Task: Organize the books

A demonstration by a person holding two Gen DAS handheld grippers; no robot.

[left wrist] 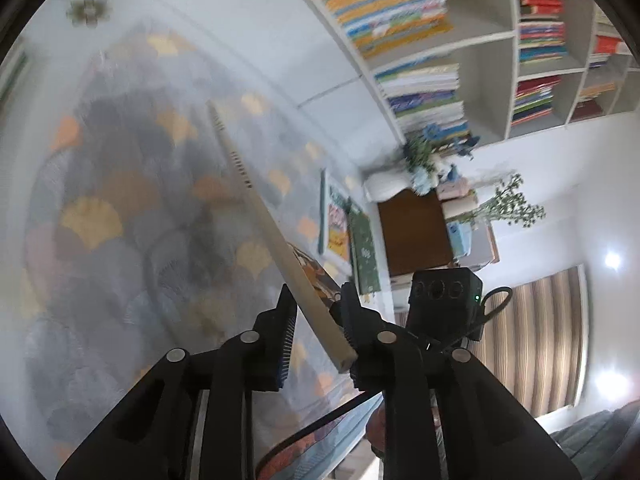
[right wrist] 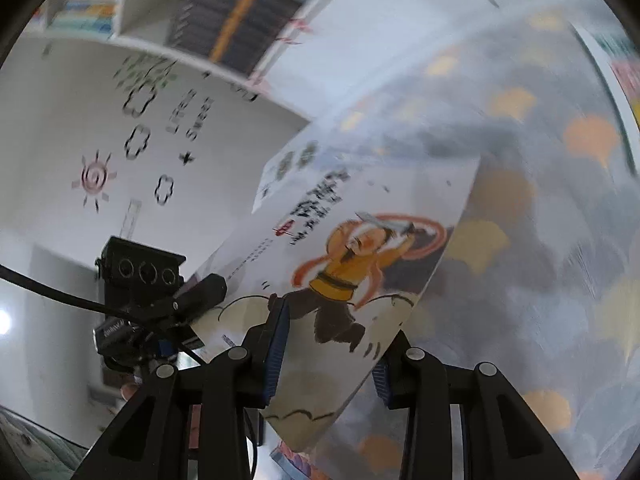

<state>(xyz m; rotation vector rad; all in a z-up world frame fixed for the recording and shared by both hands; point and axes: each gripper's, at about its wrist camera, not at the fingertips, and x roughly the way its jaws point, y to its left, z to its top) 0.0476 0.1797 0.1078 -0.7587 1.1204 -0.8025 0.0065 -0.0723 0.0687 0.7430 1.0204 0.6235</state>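
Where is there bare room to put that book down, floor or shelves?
The rug lies bare left of the held book. One shelf cubby beside the stacked books looks empty. Crowded: two floor books by the wooden cabinet.

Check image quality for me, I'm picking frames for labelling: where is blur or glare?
Left wrist view: rug and bookshelf smeared by motion blur, ceiling lights flare at right. Right wrist view: heavier blur, picture book cover text unreadable; fisheye bends both.
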